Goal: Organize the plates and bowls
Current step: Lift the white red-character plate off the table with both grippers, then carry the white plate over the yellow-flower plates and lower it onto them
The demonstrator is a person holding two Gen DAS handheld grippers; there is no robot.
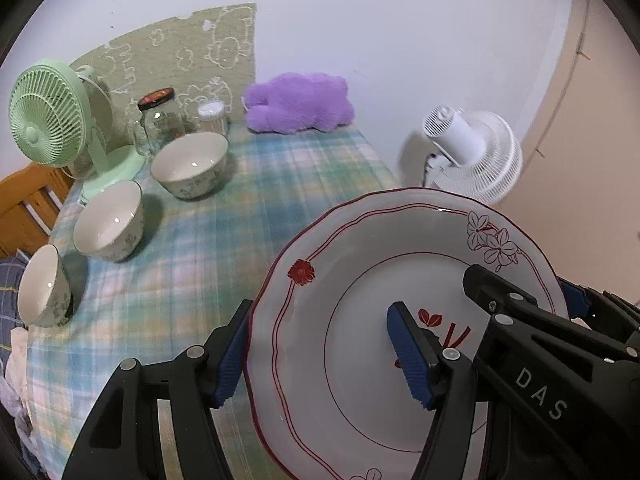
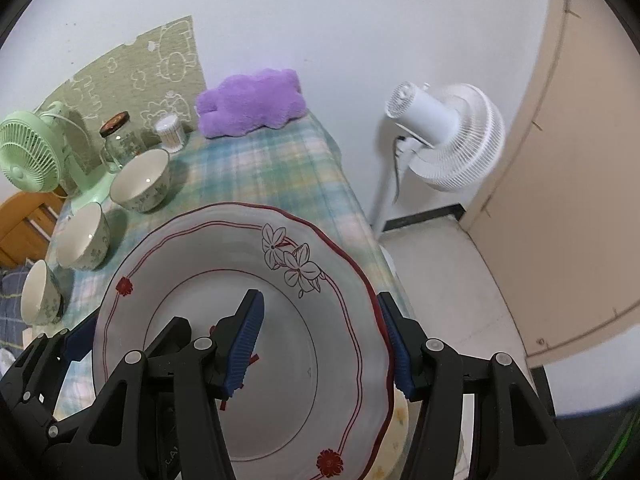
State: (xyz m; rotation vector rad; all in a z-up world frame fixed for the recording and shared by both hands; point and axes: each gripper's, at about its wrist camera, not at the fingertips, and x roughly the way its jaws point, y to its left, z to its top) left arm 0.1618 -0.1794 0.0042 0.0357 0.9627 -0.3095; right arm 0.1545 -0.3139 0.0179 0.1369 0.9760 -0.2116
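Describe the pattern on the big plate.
White plate, red line borders, red and outlined flowers; right wrist view.

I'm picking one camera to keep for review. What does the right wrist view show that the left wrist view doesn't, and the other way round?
Only the right wrist view: the floor, the white fan's pole, the plate's near red flower.
Only the left wrist view: the "DAS" lettering on the right gripper.
Both: the plate gripped at opposite rims by both grippers, three bowls, the green fan, jar, purple plush.
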